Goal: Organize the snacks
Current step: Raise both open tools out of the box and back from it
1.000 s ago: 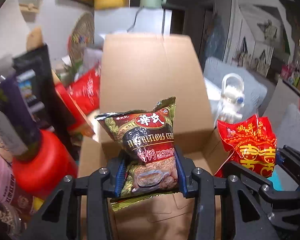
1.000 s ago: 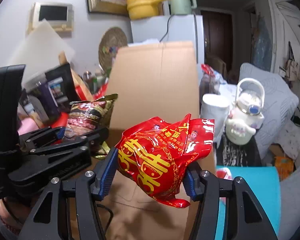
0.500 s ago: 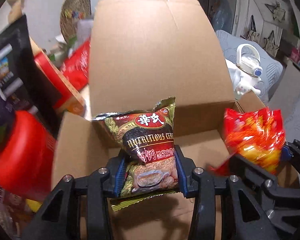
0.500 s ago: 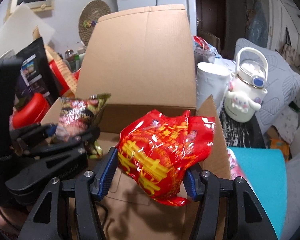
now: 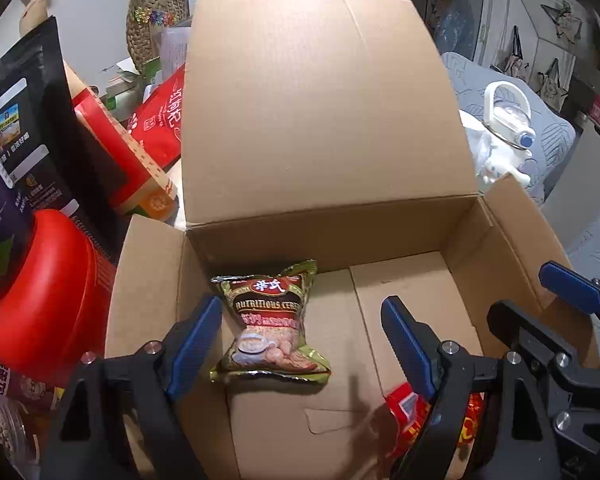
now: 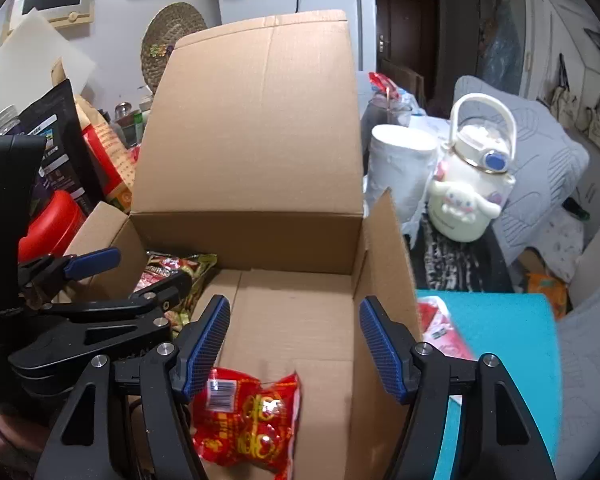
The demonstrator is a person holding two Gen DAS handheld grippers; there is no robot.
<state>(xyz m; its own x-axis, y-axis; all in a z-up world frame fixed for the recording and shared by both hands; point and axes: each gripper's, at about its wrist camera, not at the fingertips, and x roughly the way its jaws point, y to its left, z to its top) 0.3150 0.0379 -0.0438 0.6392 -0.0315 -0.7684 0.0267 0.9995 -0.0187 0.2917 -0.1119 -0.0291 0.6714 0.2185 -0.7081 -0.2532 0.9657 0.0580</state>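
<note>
Inside one cardboard box (image 5: 452, 236) lie two snack packets, cereal (image 5: 270, 326) and red (image 6: 246, 416).

White kettle (image 6: 470, 184) with looped handle stands right of paper roll (image 6: 398, 168), just beside it. Woven round mat (image 6: 168, 38) leans against back wall. Red round container (image 5: 44, 300) sits far left, black pouch (image 5: 24, 120) behind.
</note>
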